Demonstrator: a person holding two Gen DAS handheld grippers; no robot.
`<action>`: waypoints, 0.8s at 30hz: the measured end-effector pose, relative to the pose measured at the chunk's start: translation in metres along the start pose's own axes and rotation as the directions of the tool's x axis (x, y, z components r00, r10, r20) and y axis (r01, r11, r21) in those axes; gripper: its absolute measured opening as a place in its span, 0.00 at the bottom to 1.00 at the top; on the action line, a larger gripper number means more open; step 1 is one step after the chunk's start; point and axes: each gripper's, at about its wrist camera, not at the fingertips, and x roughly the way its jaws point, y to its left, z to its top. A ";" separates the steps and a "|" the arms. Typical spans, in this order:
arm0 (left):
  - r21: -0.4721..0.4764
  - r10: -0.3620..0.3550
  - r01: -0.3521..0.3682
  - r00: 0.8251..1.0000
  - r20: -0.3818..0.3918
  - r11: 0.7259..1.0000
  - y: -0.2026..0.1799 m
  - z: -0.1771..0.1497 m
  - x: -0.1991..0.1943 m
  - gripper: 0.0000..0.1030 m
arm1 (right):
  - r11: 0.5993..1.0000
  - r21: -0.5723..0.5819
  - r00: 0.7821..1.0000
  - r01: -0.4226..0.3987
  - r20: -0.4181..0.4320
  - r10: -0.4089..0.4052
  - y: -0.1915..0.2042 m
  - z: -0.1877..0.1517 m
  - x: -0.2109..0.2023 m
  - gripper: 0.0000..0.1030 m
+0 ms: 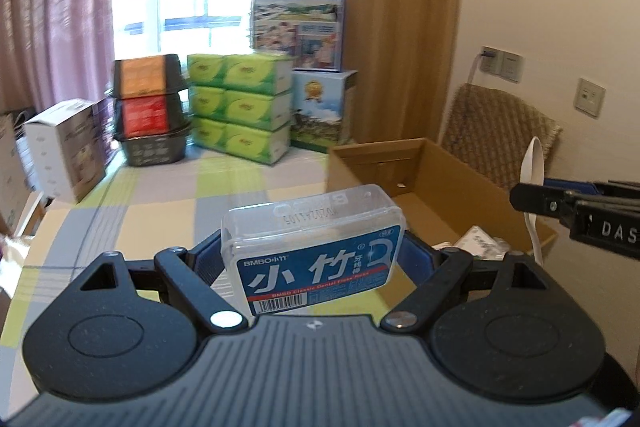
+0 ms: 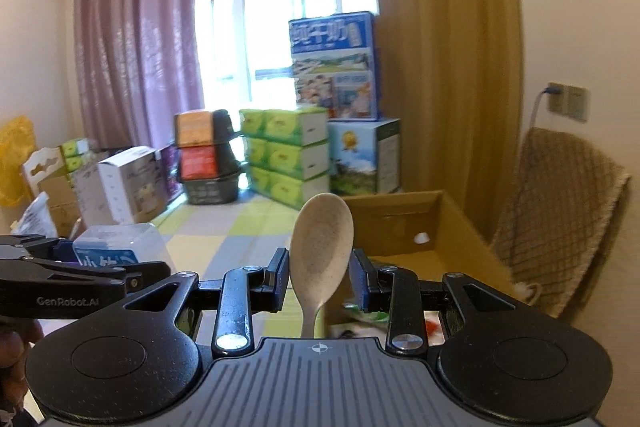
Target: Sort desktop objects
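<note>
Left hand-held gripper [image 1: 312,259] clamps one floss box [image 1: 314,247]; right [image 2: 320,275], one spoon [image 2: 320,247].

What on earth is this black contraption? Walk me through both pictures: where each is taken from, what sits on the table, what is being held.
No robot here: a person holds a pair of tongs in each hand, each with a camera looking along its fingers. The left camera shows the left tongs shut on a clear floss box with a blue label. The right camera shows the right tongs with a pale spoon standing upright between their fingers, though a gap shows on each side of it. Each view catches the other tongs at its edge. Ahead on the checked tablecloth stands an open cardboard box with some packets inside. Farther back are stacked tissue packs and cartons.
</note>
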 end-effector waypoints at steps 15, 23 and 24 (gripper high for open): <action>0.088 -0.117 0.120 0.993 -0.036 0.989 -0.081 0.010 0.021 0.83 | 0.995 0.061 0.996 0.083 -0.026 -0.082 -0.078 0.001 -0.011 0.29; 0.120 -0.138 0.144 0.989 -0.052 0.982 -0.105 0.015 0.036 0.83 | 0.993 0.077 0.996 0.086 -0.037 -0.083 -0.101 -0.001 -0.001 0.29; 0.125 -0.141 0.147 0.989 -0.053 0.981 -0.107 0.016 0.038 0.83 | 0.993 0.076 0.996 0.087 -0.038 -0.084 -0.103 0.001 0.001 0.29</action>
